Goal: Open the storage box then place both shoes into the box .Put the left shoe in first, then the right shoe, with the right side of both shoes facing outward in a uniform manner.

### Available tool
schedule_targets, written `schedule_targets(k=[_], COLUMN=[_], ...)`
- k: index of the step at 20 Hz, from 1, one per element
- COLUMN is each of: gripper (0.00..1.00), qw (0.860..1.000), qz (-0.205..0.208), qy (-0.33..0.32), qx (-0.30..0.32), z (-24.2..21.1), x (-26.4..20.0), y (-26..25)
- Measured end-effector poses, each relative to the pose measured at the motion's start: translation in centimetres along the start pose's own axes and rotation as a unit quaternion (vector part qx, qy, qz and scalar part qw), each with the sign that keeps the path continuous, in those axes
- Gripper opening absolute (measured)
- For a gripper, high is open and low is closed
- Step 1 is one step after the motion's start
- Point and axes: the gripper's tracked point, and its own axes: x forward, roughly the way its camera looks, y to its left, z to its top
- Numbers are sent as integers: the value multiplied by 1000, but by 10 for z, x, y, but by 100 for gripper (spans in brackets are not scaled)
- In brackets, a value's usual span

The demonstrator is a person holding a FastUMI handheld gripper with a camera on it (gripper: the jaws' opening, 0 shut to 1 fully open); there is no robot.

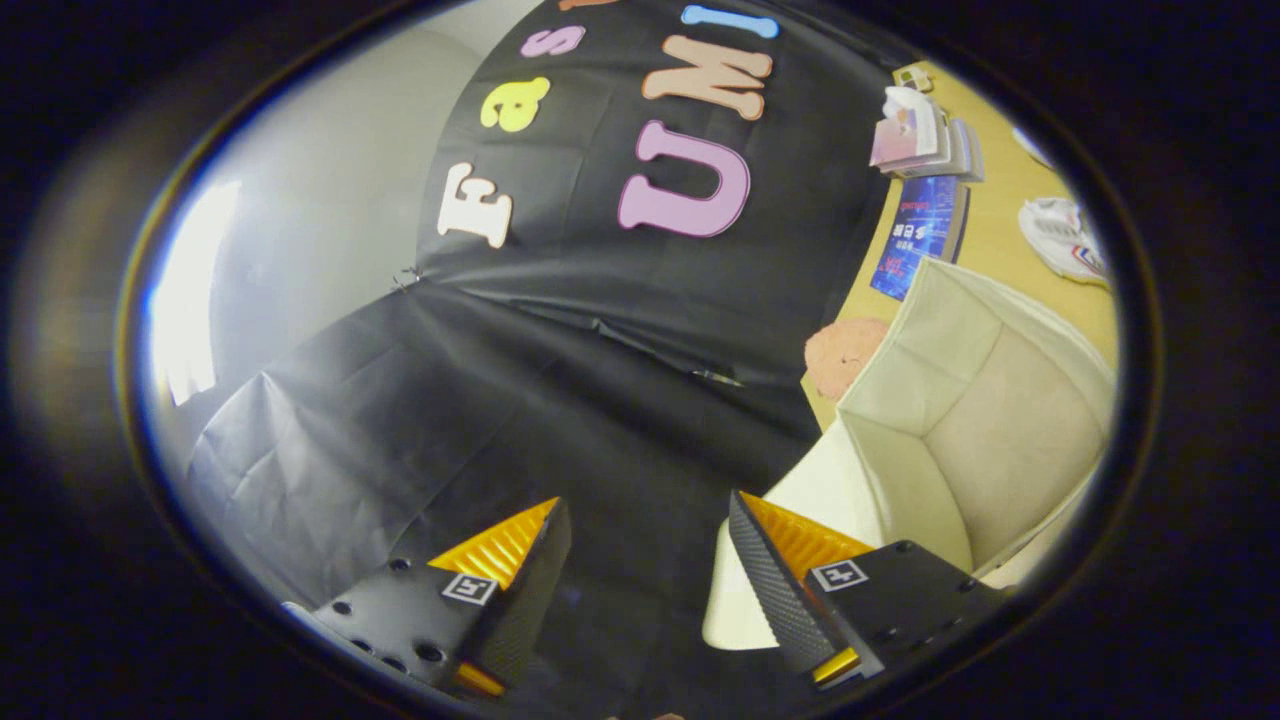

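The cream fabric storage box [985,420] stands open to the right of my fingers, its hollow inside facing me with nothing in it. Its pale lid flap [815,500] hangs down just behind my right finger. My gripper [645,525] is open and tilted, with only the black cloth wall between and ahead of its fingers. One white shoe with red and blue marks [1065,238] lies on the yellow table beyond the box.
A stack of books [925,135] and a blue book [918,240] lie on the yellow table [1000,215] behind the box. A pink fuzzy object [843,353] sits by the box's far corner. The black cloth wall fills the space ahead.
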Motion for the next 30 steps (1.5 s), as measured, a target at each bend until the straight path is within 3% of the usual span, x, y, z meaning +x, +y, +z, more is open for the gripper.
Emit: schedule_targets(k=[5, 9, 12, 16, 20, 26, 30], gripper=[98, 98, 98, 98, 99, 97, 94], qw=[995, 978, 957, 913, 874, 826, 808], qz=[-38, -104, -167, -289, -371, -432, -438], qy=[16, 14, 4, 1, 21, 93, 144], qx=[-95, -179, -238, -289, -314, -349, -368], z=[45, 99, 141, 196, 226, 238, 233], x=[-33, -69, -96, -147, -173, -190, -184], y=[-22, -57, -94, -185, -261, -341, -379])
